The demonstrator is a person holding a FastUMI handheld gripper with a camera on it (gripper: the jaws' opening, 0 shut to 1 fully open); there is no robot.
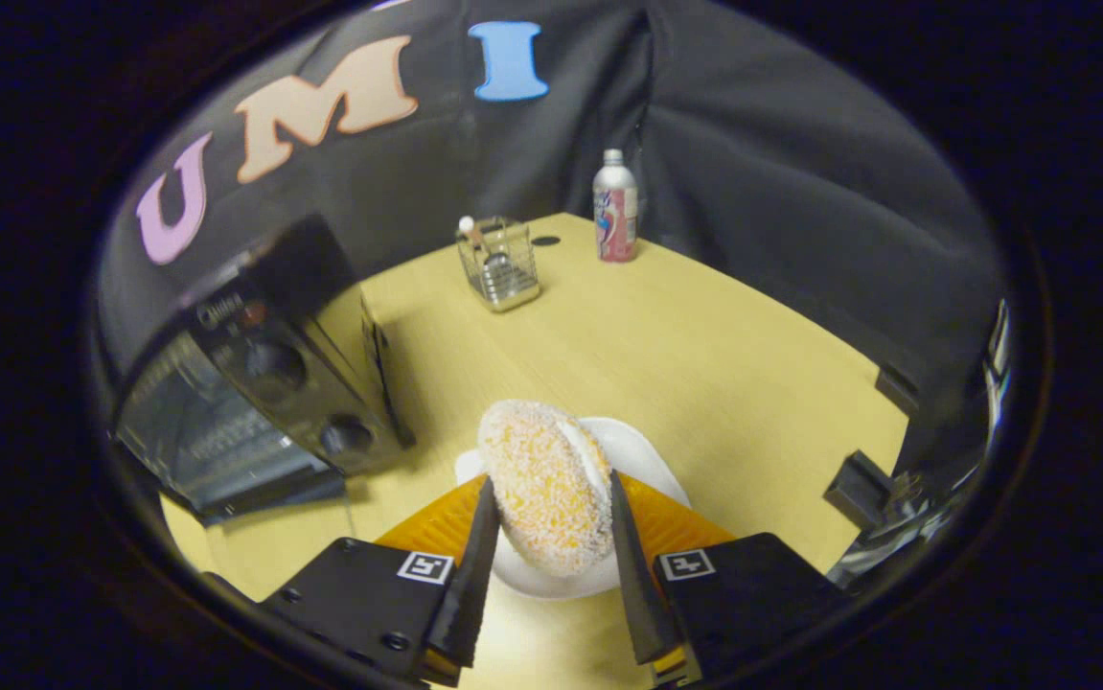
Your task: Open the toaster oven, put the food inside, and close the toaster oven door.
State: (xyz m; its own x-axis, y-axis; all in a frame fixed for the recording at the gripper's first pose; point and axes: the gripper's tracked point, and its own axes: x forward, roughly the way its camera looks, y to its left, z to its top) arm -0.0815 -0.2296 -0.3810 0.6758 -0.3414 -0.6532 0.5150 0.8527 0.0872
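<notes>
Sugared doughnut (546,489) sitting clamped between both fingers of tool (551,537), hanging over white plate (642,455) on table (685,355). Toaster oven (264,402) standing left, door looking lowered. Wire rack (499,263) and bottle (614,208) standing far, near booth wall.

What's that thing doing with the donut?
A person's hand-held gripper is shut on a sugar-coated donut, holding it just above a white plate on the wooden table. The toaster oven sits off to the side with its door hanging open, so the donut looks ready to go in. A wire basket and a bottle stand far beyond the fingers.
</notes>
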